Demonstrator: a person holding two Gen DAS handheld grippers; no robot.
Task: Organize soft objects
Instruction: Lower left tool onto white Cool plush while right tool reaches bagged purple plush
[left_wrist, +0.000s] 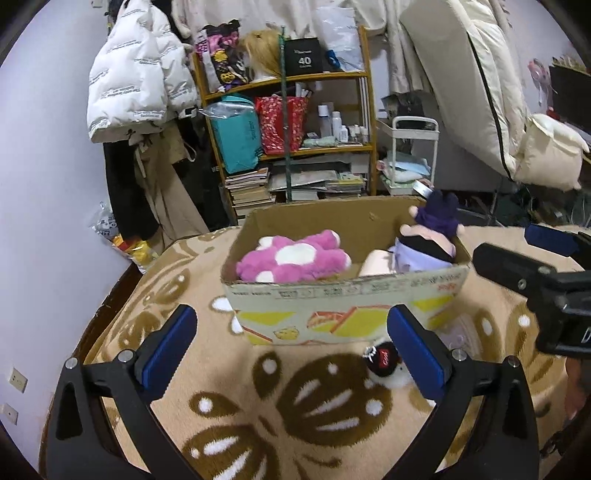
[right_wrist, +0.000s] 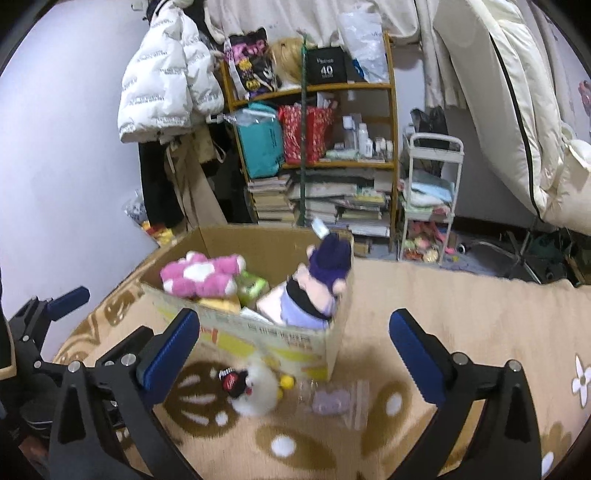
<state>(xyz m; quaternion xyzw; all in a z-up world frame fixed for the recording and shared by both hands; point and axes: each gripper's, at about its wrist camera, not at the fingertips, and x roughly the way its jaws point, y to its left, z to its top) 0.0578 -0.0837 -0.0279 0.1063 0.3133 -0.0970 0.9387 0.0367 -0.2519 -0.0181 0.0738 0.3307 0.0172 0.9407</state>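
left wrist view: our left gripper (left_wrist: 290, 339) spread wide, empty, above patterned blanket (left_wrist: 258, 406). cardboard box (left_wrist: 347, 310) just beyond, pink-white plush (left_wrist: 291, 258) at its left end, purple-hatted doll (left_wrist: 428, 236) at its right. small white plush with black cap (left_wrist: 388, 363) lies near box's front.

right wrist view: our right gripper (right_wrist: 295, 347) wide open, empty. white plush (right_wrist: 255, 387) and clear pouch (right_wrist: 332, 400) lie on blanket (right_wrist: 461, 302), near box (right_wrist: 295, 343).

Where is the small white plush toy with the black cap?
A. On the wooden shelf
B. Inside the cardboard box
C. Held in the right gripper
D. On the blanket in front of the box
D: the white plush toy lies on the patterned blanket, just outside the cardboard box.
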